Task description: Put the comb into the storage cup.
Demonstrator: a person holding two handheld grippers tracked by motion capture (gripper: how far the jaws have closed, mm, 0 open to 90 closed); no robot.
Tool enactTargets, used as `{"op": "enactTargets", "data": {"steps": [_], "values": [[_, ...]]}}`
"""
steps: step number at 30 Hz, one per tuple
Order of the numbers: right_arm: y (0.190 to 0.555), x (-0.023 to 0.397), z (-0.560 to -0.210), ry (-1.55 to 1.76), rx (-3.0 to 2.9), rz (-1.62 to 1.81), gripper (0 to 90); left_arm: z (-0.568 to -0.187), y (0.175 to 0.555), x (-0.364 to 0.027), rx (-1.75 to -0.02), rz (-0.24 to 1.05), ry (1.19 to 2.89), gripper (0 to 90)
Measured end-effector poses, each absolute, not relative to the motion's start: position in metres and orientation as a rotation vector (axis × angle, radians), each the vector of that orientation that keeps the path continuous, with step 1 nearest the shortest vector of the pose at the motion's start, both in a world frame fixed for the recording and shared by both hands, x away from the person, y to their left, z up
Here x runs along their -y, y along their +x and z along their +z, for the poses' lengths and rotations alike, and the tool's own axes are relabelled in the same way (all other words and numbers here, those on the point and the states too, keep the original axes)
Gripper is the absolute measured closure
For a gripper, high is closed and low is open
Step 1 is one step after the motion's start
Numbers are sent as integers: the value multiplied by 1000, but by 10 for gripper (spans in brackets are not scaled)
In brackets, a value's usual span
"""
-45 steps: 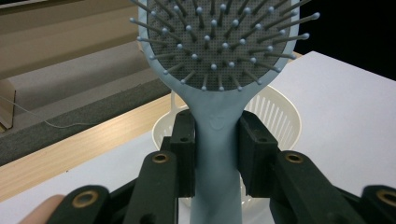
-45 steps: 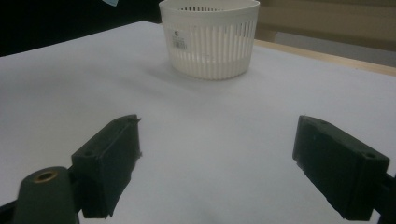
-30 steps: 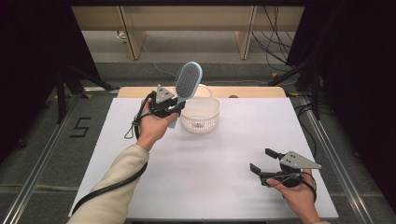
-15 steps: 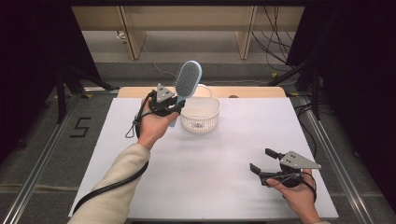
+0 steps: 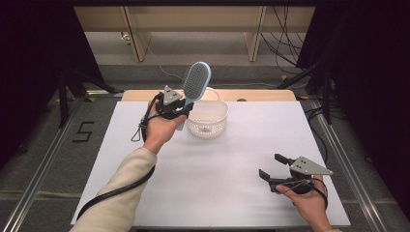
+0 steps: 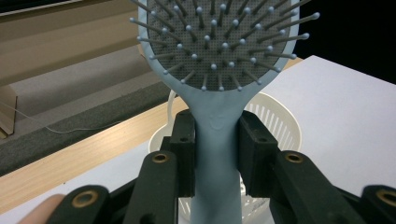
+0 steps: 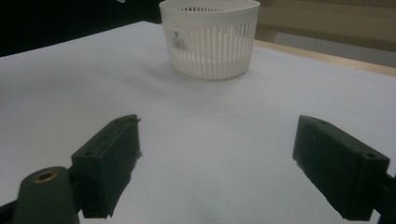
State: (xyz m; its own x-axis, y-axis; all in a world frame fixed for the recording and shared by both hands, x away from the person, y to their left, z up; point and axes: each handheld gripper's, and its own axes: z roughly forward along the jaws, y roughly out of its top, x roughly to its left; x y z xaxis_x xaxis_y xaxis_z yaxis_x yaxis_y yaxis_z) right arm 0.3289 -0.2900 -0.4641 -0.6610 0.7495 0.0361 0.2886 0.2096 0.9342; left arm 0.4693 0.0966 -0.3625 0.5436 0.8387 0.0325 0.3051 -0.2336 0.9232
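Left tongs (image 5: 180,109) raised, clamping upright hairbrush (image 5: 195,83).

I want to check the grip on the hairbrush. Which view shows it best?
The left gripper view: the hairbrush stands close up, its handle clamped between the two black jaws, bristles facing the camera. The high view shows it small, raised upright by the left gripper beside the basket.

Hairbrush (image 5: 196,82) upright in left tool (image 5: 175,107), just left of basket (image 5: 208,118) on table (image 5: 232,159), right tool (image 5: 275,166) near front-right.
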Motion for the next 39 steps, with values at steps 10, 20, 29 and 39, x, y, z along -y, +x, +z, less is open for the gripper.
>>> {"op": "enactTargets", "data": {"steps": [10,20,29,39], "values": [[329,290,-464,962,-2064,1450,155,-361,472,-96,-948,675,1789,700],[329,290,-464,962,-2063,1448,154,-358,474,-94,-943,679,1786,700],[329,290,-464,965,-2063,1450,154,-357,476,-90,-940,674,1783,701],[329,290,-464,963,-2060,1454,154,-355,478,-88,-939,675,1779,701]]}}
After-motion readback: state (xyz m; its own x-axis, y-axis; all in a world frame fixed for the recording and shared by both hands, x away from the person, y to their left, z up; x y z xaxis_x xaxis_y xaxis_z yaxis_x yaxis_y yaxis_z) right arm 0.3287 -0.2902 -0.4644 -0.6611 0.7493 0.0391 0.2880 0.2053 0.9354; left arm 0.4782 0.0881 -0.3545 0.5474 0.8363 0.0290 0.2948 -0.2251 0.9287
